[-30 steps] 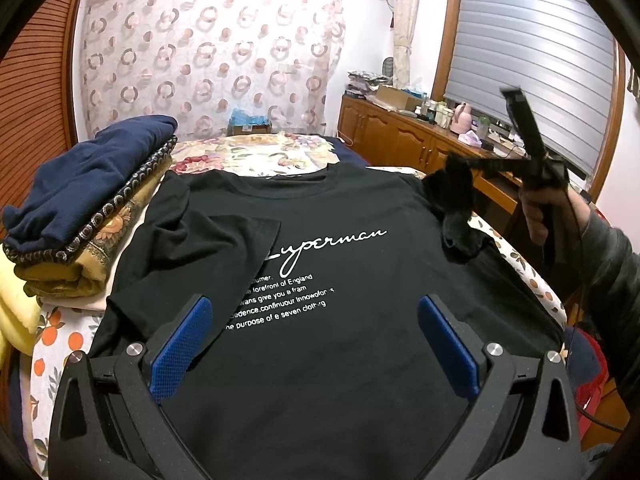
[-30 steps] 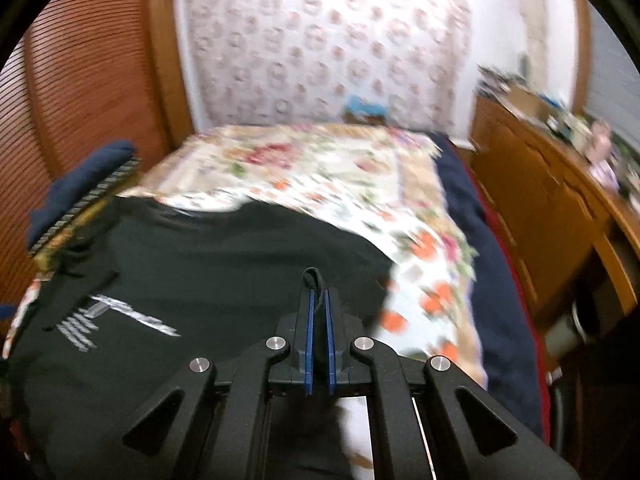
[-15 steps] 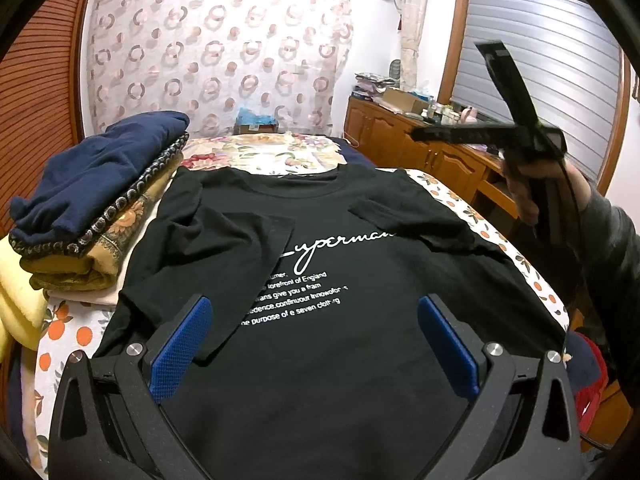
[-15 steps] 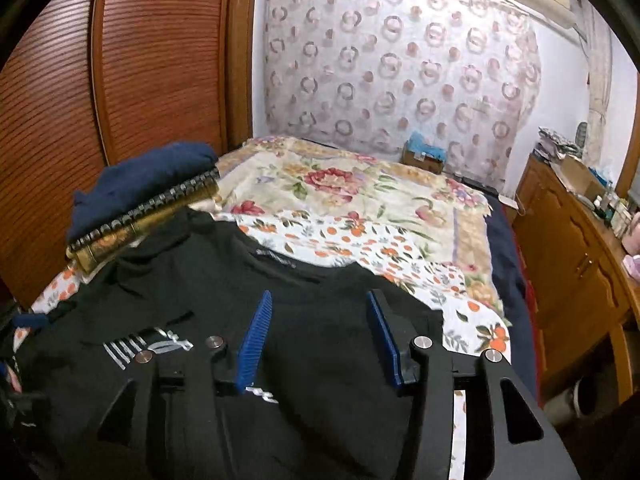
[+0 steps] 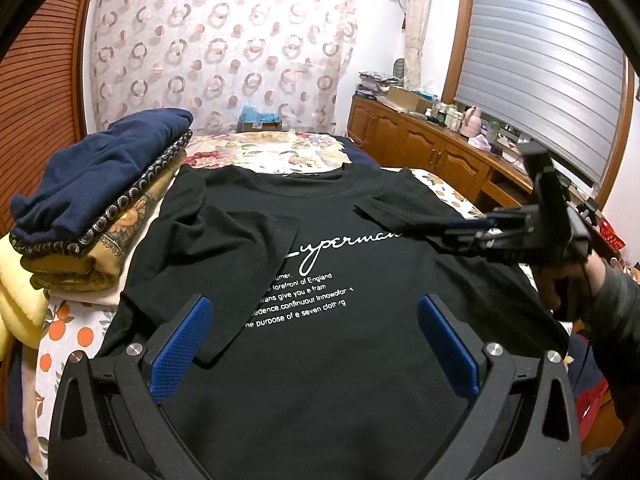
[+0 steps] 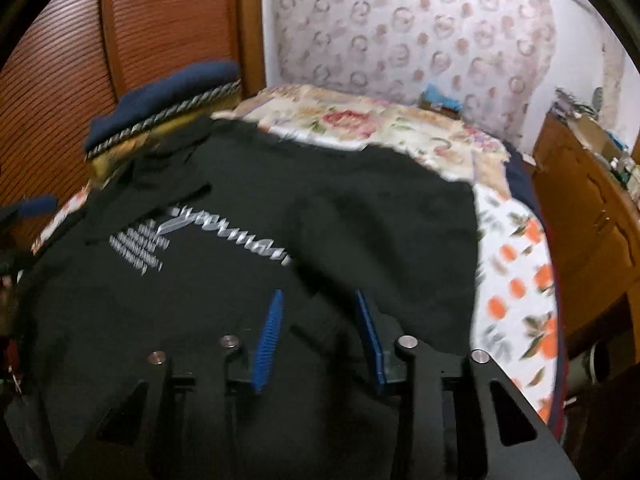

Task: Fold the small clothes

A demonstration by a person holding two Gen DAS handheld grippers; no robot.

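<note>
A black T-shirt (image 5: 320, 280) with white print lies flat on the bed, both sleeves folded in over the chest. My left gripper (image 5: 316, 320) hovers over its lower half, open, with only the flat cloth beneath it. A person's hand (image 5: 568, 284) holds my right gripper (image 5: 452, 232) low over the shirt's right side, beside the folded right sleeve (image 5: 400, 216). In the right wrist view the right gripper (image 6: 320, 320) is partly open and its jaws are closing. The black shirt (image 6: 240, 280) lies under them and the pads press on nothing.
A pile of folded textiles (image 5: 100, 200) topped with navy cloth sits at the shirt's left, also visible as the pile (image 6: 168, 100). The orange-print bedsheet (image 6: 516, 280) shows on the right. A wooden cabinet (image 5: 420, 152) runs along the right wall.
The right gripper let go of the right sleeve, which now lies folded on the chest. It then dropped toward the shirt's right side and narrowed its jaws. The left gripper stayed put.
</note>
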